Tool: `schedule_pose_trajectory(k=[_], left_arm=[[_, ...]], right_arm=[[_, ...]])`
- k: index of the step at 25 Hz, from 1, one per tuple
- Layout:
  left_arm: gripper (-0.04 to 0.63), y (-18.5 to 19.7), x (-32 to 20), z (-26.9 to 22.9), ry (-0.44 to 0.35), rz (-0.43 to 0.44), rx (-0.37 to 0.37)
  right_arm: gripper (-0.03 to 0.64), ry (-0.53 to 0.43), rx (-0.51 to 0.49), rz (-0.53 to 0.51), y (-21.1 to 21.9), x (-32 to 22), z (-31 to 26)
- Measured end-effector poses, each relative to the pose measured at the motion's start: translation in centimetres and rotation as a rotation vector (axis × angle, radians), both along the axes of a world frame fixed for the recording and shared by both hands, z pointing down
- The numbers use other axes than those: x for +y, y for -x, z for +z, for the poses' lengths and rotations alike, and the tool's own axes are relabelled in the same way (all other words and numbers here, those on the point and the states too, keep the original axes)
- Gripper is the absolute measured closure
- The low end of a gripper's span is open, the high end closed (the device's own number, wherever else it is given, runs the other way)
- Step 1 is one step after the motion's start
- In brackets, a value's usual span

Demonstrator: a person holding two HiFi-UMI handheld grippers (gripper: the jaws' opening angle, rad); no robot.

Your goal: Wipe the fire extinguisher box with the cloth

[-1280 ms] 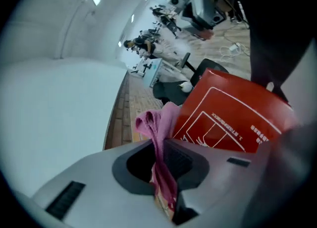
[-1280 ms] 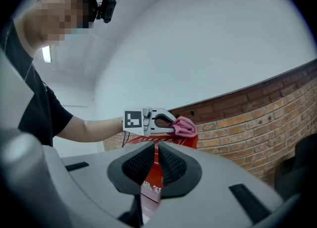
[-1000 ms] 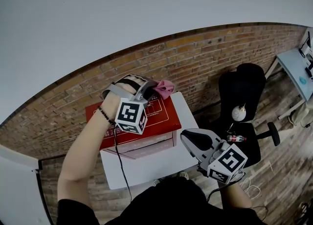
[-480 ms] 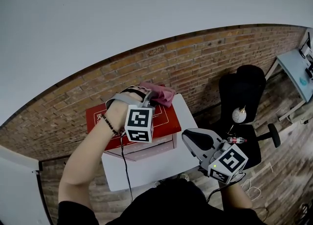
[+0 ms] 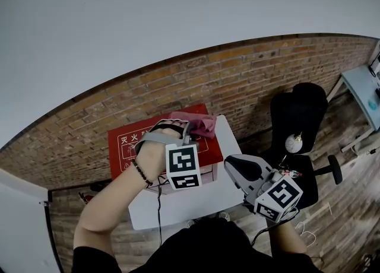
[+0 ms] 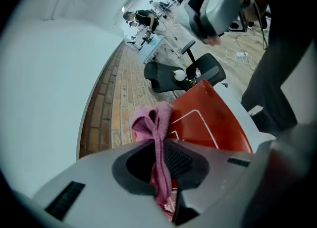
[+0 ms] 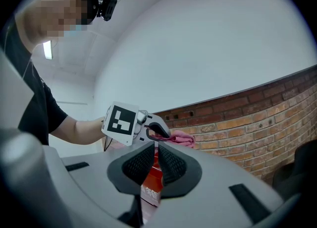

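The red fire extinguisher box (image 5: 127, 147) lies flat on a small white table (image 5: 196, 200) against the brick wall. My left gripper (image 5: 191, 129) tilts down over the box's right end, shut on a pink cloth (image 5: 203, 124) that bunches beyond the jaws. In the left gripper view the cloth (image 6: 156, 138) runs between the pads, with the red box top (image 6: 213, 118) under it. My right gripper (image 5: 233, 164) hovers level off the table's right side, jaws shut on nothing. From the right gripper view I see the left gripper (image 7: 157, 134), the cloth (image 7: 182, 138) and the box (image 7: 151, 177).
A black office chair (image 5: 297, 117) with a white round object and a small bottle on its seat stands right of the table. A brick wall (image 5: 249, 70) runs behind. A light desk (image 5: 363, 88) is at far right. A black cable (image 5: 158, 206) hangs from my left gripper.
My left gripper with the cloth has slid rightward and lower over the box top and rolled, its marker cube now facing nearer me. The right gripper has stayed in place.
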State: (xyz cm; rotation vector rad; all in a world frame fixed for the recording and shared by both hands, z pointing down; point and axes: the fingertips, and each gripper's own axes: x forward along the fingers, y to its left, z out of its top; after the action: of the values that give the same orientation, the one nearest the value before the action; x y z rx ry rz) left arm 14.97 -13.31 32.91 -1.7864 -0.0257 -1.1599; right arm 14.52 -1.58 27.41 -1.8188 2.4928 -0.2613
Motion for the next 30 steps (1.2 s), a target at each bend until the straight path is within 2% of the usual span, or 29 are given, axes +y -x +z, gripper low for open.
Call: schedule_pose_trajectory(k=[17,30], left_arm=[[0.537,3.0,3.9,0.2,0.022,-0.085,0.003],[0.538,4.8,6.8,0.7,0.028,-0.103,-0.006]], right_arm=[[0.578,0.021,0.021,-0.035,-0.4,-0.8,0.8],[0.577,0.046,0.081,-0.054,0.0,-2.0,2.0]])
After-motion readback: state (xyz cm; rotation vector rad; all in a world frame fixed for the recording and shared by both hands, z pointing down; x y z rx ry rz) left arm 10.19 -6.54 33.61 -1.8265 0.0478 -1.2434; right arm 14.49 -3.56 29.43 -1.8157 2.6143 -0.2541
